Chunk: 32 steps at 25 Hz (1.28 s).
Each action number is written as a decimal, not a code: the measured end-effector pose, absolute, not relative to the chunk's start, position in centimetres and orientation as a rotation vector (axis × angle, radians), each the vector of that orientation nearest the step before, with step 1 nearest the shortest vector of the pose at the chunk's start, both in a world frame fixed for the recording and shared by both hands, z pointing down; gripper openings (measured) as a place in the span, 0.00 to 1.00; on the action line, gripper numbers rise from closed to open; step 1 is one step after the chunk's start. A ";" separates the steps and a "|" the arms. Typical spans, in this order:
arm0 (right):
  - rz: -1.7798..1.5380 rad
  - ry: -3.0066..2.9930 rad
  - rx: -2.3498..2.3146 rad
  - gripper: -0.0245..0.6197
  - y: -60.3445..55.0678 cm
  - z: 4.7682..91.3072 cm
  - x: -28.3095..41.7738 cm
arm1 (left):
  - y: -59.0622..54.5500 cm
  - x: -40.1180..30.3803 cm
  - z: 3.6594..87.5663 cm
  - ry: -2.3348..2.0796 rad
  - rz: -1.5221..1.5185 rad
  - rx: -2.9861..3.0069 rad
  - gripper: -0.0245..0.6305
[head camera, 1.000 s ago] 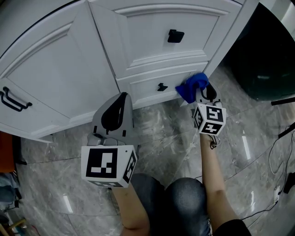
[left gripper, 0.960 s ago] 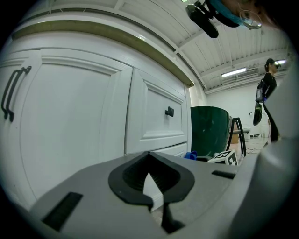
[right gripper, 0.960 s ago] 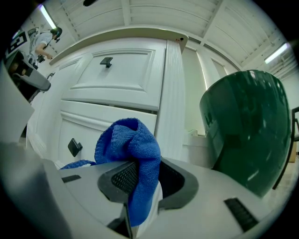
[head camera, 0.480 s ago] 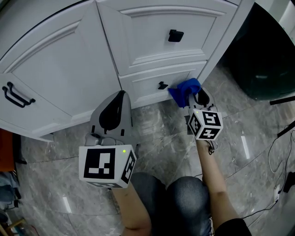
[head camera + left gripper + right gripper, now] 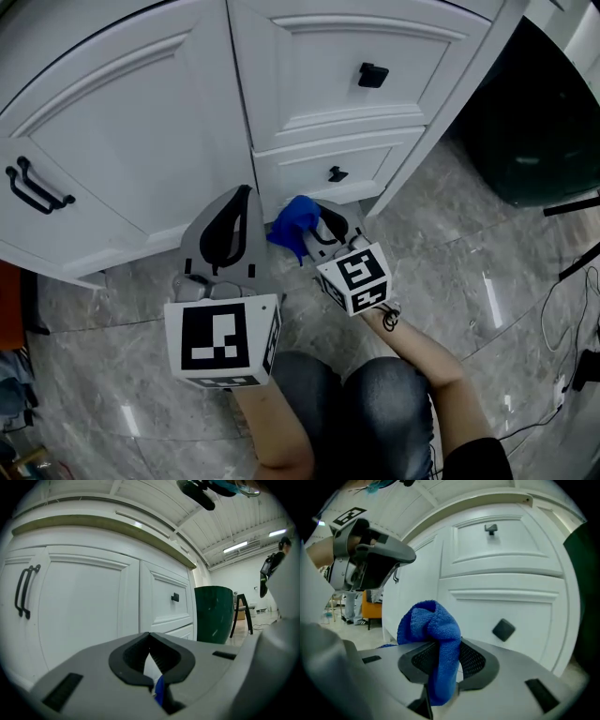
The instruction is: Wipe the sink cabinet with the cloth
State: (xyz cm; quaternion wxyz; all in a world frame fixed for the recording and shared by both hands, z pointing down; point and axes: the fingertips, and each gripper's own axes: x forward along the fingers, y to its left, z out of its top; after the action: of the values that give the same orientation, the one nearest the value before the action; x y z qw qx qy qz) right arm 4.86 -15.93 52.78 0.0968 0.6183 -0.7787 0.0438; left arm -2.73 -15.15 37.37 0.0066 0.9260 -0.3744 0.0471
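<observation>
Your right gripper (image 5: 317, 225) had swung left along the sink cabinet (image 5: 141, 131), jaws clamped on the blue cloth (image 5: 292, 223), at 7 o'clock of the lower drawer (image 5: 300, 169); your left gripper (image 5: 242, 197), at the cloth's 9 o'clock, was closed, empty.

We find the sink cabinet (image 5: 141, 131) filling the upper frame and the cloth (image 5: 292, 225) at centre, below its lower drawer (image 5: 309, 173). The left gripper (image 5: 246, 193) sits just left of the cloth, and a bin (image 5: 534, 122) stands at upper right.

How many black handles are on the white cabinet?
3: a long bar handle on the left door, a square knob on the upper drawer, and a small knob on the lower drawer. More may sit outside the picture.
</observation>
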 end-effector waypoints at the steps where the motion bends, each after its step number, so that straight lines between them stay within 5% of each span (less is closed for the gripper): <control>1: 0.135 -2.324 1.794 0.22 -16.4 53.1 3.7 | -15.2 -2.9 37.4 -1.166 0.137 2.892 0.04; 32: 0.018 -2.228 1.784 0.22 -19.7 55.3 3.1 | -15.2 -3.5 37.0 -1.099 0.045 2.877 0.04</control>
State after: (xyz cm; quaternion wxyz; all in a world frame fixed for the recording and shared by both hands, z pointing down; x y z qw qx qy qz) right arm 3.11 -19.67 55.27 0.1430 0.6185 -0.7726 0.0063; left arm -3.50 -15.16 37.01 0.0307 0.9336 -0.3566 0.0146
